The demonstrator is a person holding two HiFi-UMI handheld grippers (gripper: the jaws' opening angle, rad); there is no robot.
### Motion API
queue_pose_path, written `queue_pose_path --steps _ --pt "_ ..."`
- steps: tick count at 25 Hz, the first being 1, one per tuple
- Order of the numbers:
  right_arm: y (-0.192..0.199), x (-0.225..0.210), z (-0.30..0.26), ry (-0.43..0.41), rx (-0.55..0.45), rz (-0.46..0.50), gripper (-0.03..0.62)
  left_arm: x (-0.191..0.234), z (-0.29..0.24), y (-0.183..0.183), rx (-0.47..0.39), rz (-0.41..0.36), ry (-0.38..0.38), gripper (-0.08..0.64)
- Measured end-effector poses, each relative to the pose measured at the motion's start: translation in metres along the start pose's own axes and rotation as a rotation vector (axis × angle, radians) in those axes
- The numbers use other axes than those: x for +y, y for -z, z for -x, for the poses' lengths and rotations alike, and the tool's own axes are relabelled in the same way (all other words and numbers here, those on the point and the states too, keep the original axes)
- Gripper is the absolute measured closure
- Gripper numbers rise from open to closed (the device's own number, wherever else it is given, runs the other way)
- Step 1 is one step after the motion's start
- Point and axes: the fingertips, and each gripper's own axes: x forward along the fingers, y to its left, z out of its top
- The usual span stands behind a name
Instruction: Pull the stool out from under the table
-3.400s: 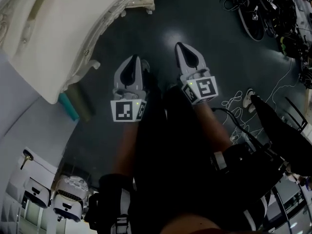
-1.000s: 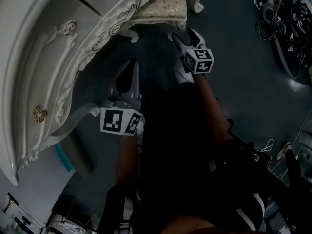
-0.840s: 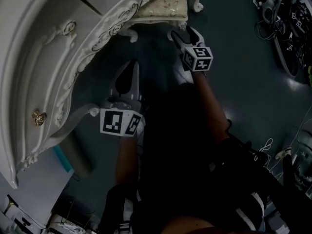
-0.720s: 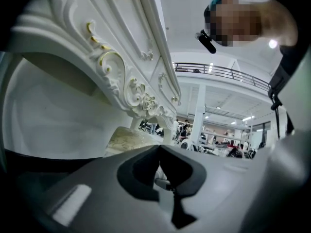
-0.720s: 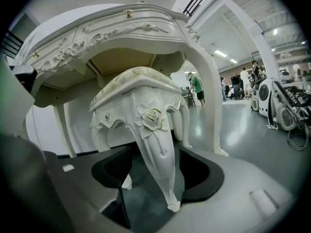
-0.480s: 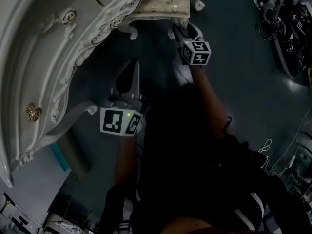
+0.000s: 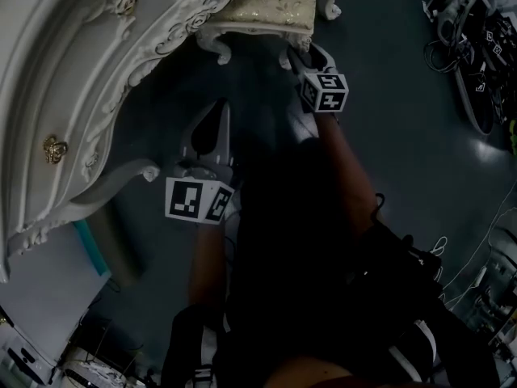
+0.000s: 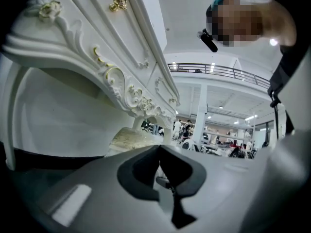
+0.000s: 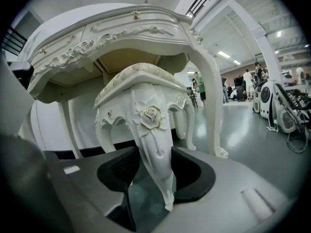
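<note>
Left claw: nearest the body, jaws together, nothing between them. It hangs short of the stool, which lies well ahead of it and to its right. It has no contact with any furniture.

Right claw: farther forward and the nearer of the two to the work. Its jaws have just been closing, and the stool leg stands between them. Both pads appear to meet the sides of the leg, so I read this as a grip just taken, low on the leg and below the carved rose.

Axis: the leg stands upright and tapers toward the floor. The claw points slightly downward and crosses the leg nearly at right angles.

Stool position: straight ahead of the right claw. Only the near front leg and the seat edge face the person. The rest is tucked beneath the carved white surface, whose drawer front overhangs the seat.

Judgement: the pull runs back along the claw's own line, toward the person and away from the surface. The taper could let the pads slide downward, and a one-leg pull may swing the stool toward the legs of the surface.
</note>
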Motion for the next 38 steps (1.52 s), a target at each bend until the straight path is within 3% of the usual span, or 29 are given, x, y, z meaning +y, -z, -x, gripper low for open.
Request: queue_pose_path --steps 25,38 --pt "0.055 0.015 0.123 -0.038 0.005 0.005 0.392 -0.060 0.069 0.016 0.000 -0.035 -0.103 0.551" --pt "0.079 0.027 0.178 -0.057 0.058 0.004 0.392 -0.077 0.106 0.029 -0.006 -0.049 -0.159 0.551"
